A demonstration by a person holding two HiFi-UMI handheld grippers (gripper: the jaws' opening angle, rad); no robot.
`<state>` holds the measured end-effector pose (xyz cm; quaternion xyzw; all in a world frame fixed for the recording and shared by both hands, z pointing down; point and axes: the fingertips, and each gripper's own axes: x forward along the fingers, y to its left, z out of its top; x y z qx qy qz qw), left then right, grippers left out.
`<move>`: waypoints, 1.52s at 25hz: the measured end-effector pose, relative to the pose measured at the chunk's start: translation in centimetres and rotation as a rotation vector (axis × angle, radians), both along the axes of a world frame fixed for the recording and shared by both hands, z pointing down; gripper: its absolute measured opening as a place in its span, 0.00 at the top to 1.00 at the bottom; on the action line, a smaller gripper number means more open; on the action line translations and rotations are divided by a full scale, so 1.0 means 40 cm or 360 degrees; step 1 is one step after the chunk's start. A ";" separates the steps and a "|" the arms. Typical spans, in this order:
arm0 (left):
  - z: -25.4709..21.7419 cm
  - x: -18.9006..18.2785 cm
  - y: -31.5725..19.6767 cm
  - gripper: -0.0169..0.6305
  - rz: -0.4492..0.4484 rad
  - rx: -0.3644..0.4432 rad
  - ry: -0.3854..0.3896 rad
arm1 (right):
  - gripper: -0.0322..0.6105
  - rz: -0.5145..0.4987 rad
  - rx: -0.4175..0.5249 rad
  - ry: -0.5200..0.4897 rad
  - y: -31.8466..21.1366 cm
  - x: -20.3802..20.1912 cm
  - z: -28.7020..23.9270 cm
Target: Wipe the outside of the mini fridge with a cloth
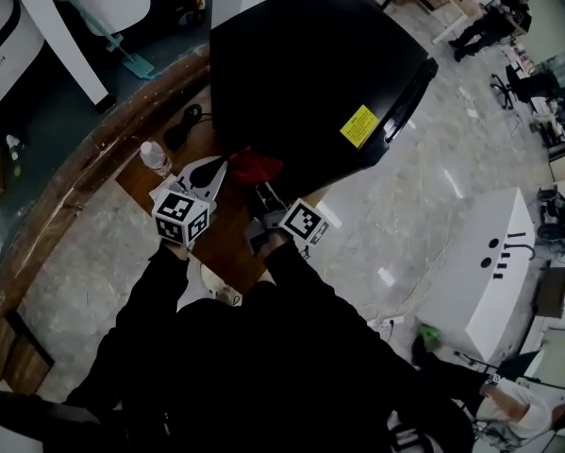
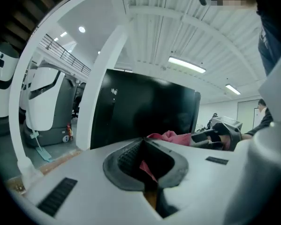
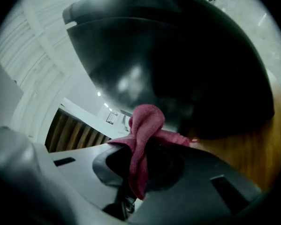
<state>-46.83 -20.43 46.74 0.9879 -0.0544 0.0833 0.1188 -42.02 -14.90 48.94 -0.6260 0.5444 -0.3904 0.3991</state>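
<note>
Right tongs (image 3: 141, 165): clenched on a crumpled red fabric cloth (image 3: 145, 121). Left tongs (image 2: 147, 168): closed, with a fold of the same cloth between the pads. The cloth lies against the near face of the glossy black box-shaped mini fridge (image 1: 310, 64), which stands on the brown wooden worktop (image 1: 224, 243).

We cannot read the print on the fridge's (image 1: 310, 74) yellow label (image 1: 359, 125), as it is too small. Our sleeves (image 1: 150, 300) cover the near table (image 1: 136, 179). The cloth (image 1: 254, 165) hides the right gripper's (image 1: 261, 192) tips in the head view. In the right gripper view it drapes over the jaws, hiding where they meet, and the fridge is blurred. In the left gripper view a pillar (image 2: 102, 88) covers the fridge's left side. The left gripper (image 2: 147, 161) shows only a red sliver of cloth between its jaws.
</note>
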 end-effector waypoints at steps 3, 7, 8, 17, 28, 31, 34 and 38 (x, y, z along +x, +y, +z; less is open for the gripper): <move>-0.111 -0.030 -0.047 0.97 -0.0010 0.0099 0.0085 | 0.87 -0.0011 0.0126 0.0050 -0.054 -0.017 -0.129; -0.237 -0.063 -0.091 0.97 -0.0031 0.0279 0.0157 | 0.87 -0.0005 0.0203 0.0098 -0.111 -0.031 -0.245; -0.260 -0.072 -0.102 0.97 -0.0041 0.0311 0.0168 | 0.87 -0.0011 0.0242 0.0100 -0.130 -0.037 -0.272; -0.408 -0.111 -0.228 0.97 -0.0140 0.0428 0.0289 | 0.87 0.0046 0.0404 -0.0054 -0.289 -0.048 -0.413; -0.365 -0.024 -0.296 0.97 -0.0104 0.0407 0.0270 | 0.87 0.0369 0.0428 -0.0348 -0.338 0.117 -0.320; -0.315 0.004 -0.306 0.97 -0.0093 0.0381 0.0232 | 0.87 0.0376 0.0366 -0.0400 -0.351 0.119 -0.249; -0.224 0.035 -0.316 0.97 -0.0101 0.0353 0.0148 | 0.87 0.0369 0.0280 -0.0430 -0.359 0.124 -0.154; -0.065 0.080 -0.312 0.97 -0.0075 0.0288 -0.0011 | 0.87 0.0371 0.0156 -0.0461 -0.357 0.131 -0.017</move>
